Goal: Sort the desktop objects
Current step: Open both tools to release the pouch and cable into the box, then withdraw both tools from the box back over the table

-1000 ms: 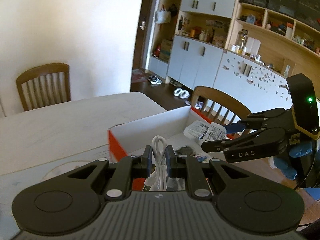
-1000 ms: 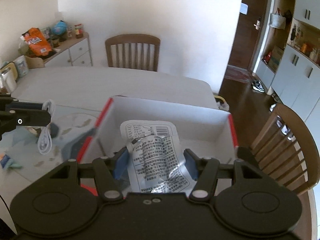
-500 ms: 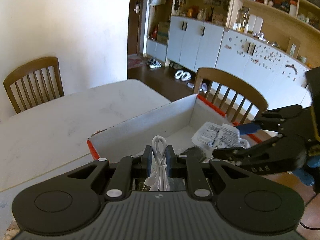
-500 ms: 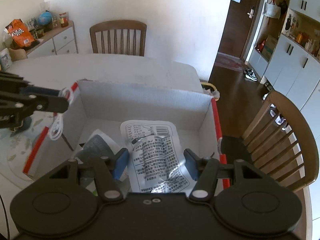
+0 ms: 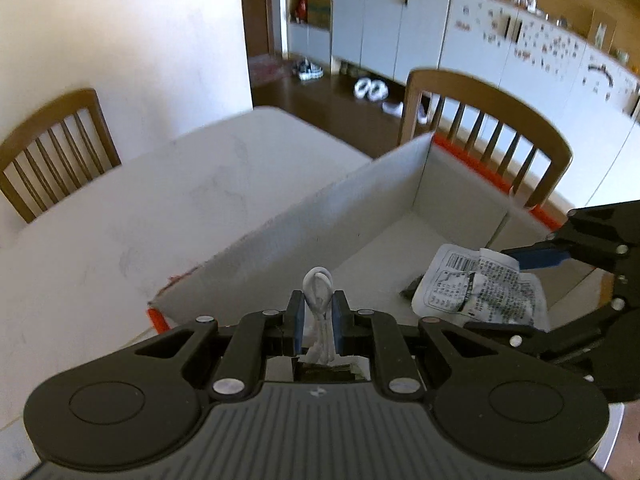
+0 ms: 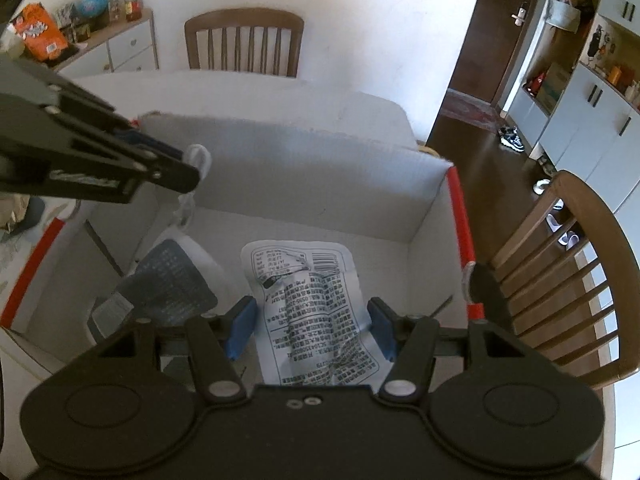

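Two tools over box [image 6: 460, 216]: left tool [image 5: 317, 322] pinches cable [image 5: 318, 280], right tool [image 6: 310, 328] spread around packet [image 6: 312, 304]. Risk: cable snagging the 9 o'clock wall.

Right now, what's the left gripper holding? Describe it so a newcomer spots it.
Find the white cardboard box with red edges on the table. Over its left side, the left gripper pinches a coiled white cable, thin and looped, unlike the flat printed packet nearby.
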`<action>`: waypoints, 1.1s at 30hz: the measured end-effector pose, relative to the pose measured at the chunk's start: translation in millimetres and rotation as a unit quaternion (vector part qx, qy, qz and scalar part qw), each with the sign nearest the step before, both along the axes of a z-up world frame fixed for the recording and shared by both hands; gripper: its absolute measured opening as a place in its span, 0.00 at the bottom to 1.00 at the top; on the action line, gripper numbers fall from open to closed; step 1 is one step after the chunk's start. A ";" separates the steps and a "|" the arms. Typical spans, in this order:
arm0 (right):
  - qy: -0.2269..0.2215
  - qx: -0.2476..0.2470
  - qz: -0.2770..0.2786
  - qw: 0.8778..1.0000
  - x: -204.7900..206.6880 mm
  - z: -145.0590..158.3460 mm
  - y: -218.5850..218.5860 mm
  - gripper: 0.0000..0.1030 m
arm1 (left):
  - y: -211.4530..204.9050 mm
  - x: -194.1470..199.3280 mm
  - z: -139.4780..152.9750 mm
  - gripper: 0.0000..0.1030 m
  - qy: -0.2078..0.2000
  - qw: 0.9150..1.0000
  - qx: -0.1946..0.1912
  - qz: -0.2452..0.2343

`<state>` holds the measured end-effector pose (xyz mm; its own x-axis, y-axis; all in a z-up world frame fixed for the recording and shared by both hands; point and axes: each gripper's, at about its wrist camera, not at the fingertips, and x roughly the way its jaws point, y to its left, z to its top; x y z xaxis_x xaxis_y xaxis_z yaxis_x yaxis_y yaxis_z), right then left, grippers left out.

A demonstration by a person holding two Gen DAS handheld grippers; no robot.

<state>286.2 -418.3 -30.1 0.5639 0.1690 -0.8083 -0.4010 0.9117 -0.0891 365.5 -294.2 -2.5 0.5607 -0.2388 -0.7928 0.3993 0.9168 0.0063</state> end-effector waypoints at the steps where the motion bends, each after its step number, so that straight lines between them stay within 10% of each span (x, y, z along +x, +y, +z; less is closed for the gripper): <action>1: 0.001 -0.002 0.001 1.000 0.3 -2.7 0.4 0.59 | -1.8 2.6 -3.5 0.13 0.006 1.000 0.006 -0.003; 33: 0.019 0.002 -0.003 1.000 -5.7 -5.9 0.4 0.74 | -5.3 8.9 -8.8 0.13 0.058 0.998 0.017 -0.013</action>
<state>280.5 -417.9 -36.0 0.5337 0.1684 -0.8287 -0.3980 0.9147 -0.0704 374.4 -299.5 -11.4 0.4591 -0.2240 -0.8597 0.4229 0.9061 -0.0103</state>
